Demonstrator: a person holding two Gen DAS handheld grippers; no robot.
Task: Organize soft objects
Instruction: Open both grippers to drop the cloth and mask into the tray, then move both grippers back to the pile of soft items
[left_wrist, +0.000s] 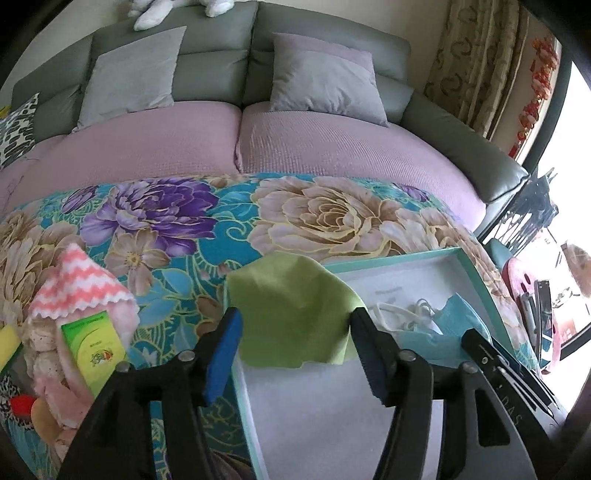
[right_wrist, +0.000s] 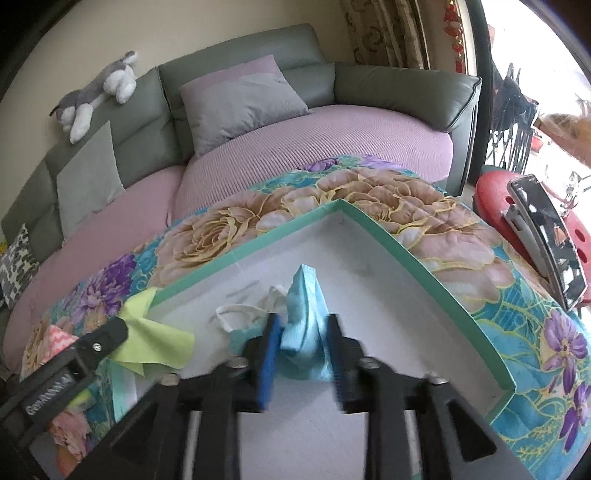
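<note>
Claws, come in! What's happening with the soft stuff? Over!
Left claw open, green cloth draped on box rim. Right claw open around blue mask. Nothing blocking.

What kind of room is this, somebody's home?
Most likely a home living room: a grey-green sofa with cushions, a plush dog lying along its back, and patterned curtains beside a bright window.

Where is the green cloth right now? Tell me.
The green cloth is draped over the teal box's left rim, between the left gripper's open fingers, with the blue face mask to its right inside the box.
</note>
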